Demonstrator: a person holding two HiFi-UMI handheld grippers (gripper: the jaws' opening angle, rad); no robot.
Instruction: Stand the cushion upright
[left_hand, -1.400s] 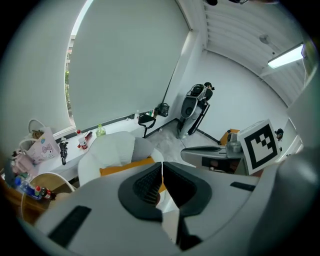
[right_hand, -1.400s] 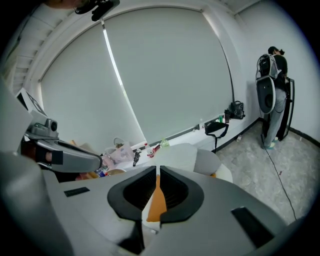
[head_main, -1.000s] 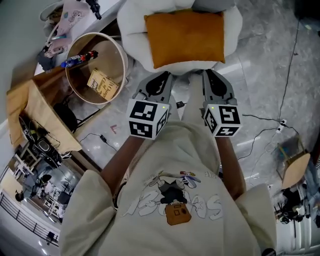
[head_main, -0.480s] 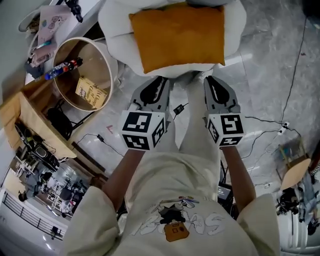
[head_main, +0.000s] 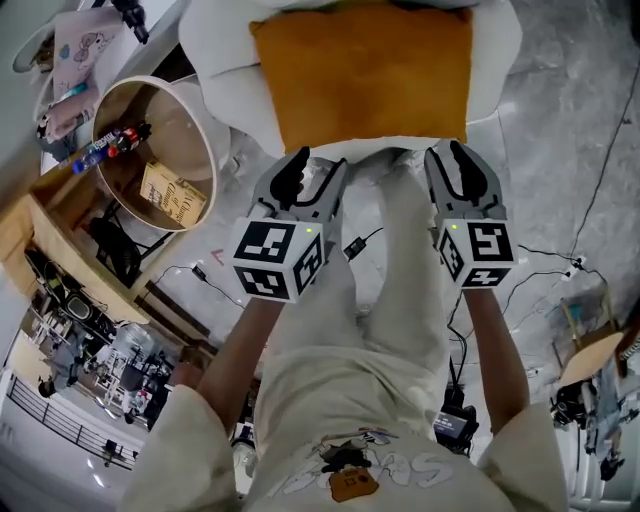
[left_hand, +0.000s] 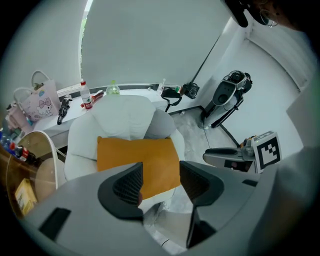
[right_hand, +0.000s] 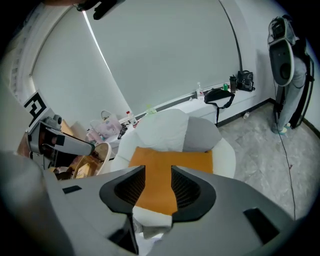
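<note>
The left gripper (left_hand: 161, 180) has its ribbed pads apart with nothing pressed between them. Its jaws have just been opening, and only the near corner of the orange cushion (left_hand: 137, 157) shows through the gap, farther off. The right gripper (right_hand: 158, 187) is likewise released, its jaws also just opened and with a narrower gap. The cushion (right_hand: 172, 160) and the front of the seat are framed between its pads, but the pads touch neither. From the head view, the left gripper (head_main: 315, 170) and right gripper (head_main: 452, 160) point forward and down, side by side. Their tips are near the front edge of the white armchair (head_main: 490, 60), and whether they touch it cannot be told. The cushion (head_main: 365, 70) lies flat on the armchair's seat, covering most of it, with its long side running across the chair and white padding showing around it. In the left gripper view the armchair's (left_hand: 125, 120) puffy backrest rises behind the cushion. To the left of the armchair stands a round wooden bin (head_main: 205, 130) holding a bottle (head_main: 105, 145) and a yellowish printed box (head_main: 172, 195). Thin cables (head_main: 360, 240) trail over the grey marbled floor (head_main: 560, 130) beneath the grippers. The person's cream sweatshirt (head_main: 350, 470) fills the lower middle of the head view.
</note>
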